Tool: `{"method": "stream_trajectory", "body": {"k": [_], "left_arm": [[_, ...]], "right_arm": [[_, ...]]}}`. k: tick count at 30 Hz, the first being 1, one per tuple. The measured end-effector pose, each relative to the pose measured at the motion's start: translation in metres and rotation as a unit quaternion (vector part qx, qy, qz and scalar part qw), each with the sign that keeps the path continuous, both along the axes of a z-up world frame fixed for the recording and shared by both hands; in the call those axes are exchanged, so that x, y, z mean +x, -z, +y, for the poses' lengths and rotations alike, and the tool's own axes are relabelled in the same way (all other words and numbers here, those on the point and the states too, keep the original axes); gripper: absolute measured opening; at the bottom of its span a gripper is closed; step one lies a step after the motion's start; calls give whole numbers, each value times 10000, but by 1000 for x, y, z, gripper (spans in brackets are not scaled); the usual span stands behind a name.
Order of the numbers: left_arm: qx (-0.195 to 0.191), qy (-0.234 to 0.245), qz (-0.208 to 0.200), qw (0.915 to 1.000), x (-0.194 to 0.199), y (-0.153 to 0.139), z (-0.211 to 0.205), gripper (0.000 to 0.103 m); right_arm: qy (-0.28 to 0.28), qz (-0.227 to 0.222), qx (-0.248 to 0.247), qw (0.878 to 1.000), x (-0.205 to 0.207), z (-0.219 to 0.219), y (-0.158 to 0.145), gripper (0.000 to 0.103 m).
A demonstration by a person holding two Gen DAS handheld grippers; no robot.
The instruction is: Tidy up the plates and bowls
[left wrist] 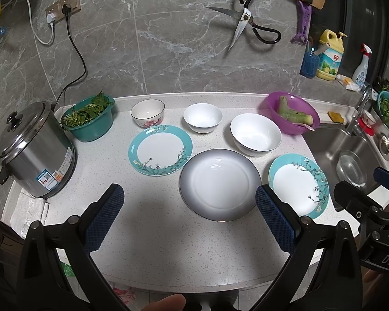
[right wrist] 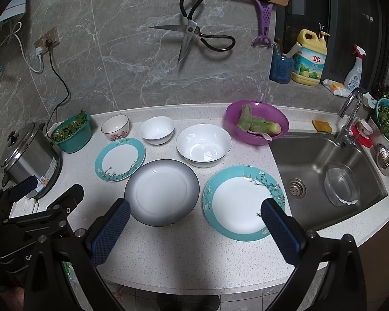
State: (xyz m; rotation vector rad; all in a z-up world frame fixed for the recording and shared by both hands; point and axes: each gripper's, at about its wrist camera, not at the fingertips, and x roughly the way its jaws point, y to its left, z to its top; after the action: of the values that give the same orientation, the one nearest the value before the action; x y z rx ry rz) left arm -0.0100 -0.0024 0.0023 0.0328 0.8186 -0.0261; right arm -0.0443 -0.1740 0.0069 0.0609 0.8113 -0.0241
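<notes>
Both grippers hover over the near edge of a speckled counter (left wrist: 153, 246), each with its jaws spread wide and nothing between them. The left gripper (left wrist: 189, 216) fills the bottom of its own view; the right gripper (right wrist: 195, 226) does the same in its view, and the left one shows again at the lower left there.

In the left view, a grey-rimmed plate (left wrist: 220, 184) lies at centre, just ahead of the open fingers. A teal plate (left wrist: 160, 149) sits to its upper left, and a second teal plate (left wrist: 298, 185) to its right, partly behind the right finger. Across the back row stand a flowered bowl (left wrist: 147, 112), a small white bowl (left wrist: 202, 117) and a large white bowl (left wrist: 255, 134), each apart from the others. None of the dishes is stacked.

A rice cooker (left wrist: 33, 153) stands at the left edge, with a green basket (left wrist: 90, 118) of leaves just beside it. A purple bowl (left wrist: 289, 115) holding green pieces sits upper right, near the sink (right wrist: 324, 171). Scissors (left wrist: 246, 23) hang on the marble wall.
</notes>
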Motion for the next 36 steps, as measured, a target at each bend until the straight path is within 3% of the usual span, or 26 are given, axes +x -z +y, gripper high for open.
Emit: {"method": "stream_trajectory", "body": {"k": [36], "left_arm": [[5, 2, 16, 10000, 3, 4, -1, 103]], "right_arm": [[1, 14, 5, 10000, 4, 0, 0, 103]]}}
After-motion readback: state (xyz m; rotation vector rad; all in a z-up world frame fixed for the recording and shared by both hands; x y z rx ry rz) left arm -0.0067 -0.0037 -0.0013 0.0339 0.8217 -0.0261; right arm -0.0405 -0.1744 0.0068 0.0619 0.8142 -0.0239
